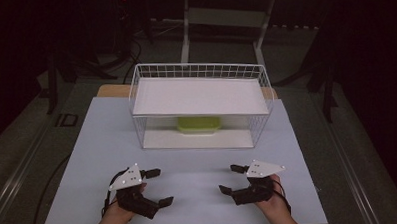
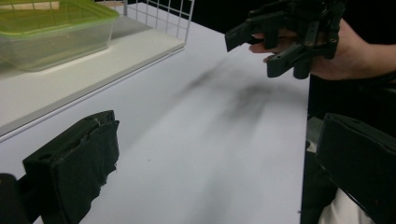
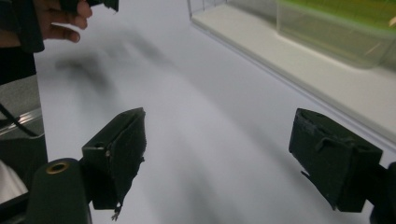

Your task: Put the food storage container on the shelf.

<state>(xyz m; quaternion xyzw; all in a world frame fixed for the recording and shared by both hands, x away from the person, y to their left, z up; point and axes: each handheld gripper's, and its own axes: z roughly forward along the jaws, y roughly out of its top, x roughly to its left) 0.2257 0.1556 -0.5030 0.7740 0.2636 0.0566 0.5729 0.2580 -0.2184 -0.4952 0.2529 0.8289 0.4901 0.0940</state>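
both claws are hanging low over the near part of the white surface (image 1: pixel 107 140), facing each other: the left claw (image 1: pixel 156 186) is standing wide open with nothing between its jaws, and the right claw (image 1: pixel 232 179) is likewise spread wide and empty. the thing they seem to be after, a clear plastic box with a green lid (image 1: pixel 199 125), is sitting on the lower white shelf (image 1: pixel 162 140) of the wire basket rack (image 1: pixel 135 89), under the upper shelf (image 1: pixel 196 94) and toward the back, well apart from both claws. in the left gripper view the box (image 2: pixel 51 32) is lying up and to the left of the jaws; in the right gripper view it (image 3: pixel 336 28) is lying up and to the right. the step in hand looks like the reach toward it, not yet begun. to do it well, each claw probably should be turning forward to face the open front of the rack, travelling low so it is passing under the upper shelf without knocking the wire, and coming in at the box's two short ends with the jaws kept wide. closing on the lid's rim alone could be popping it loose, so the walls are likely the safer hold.
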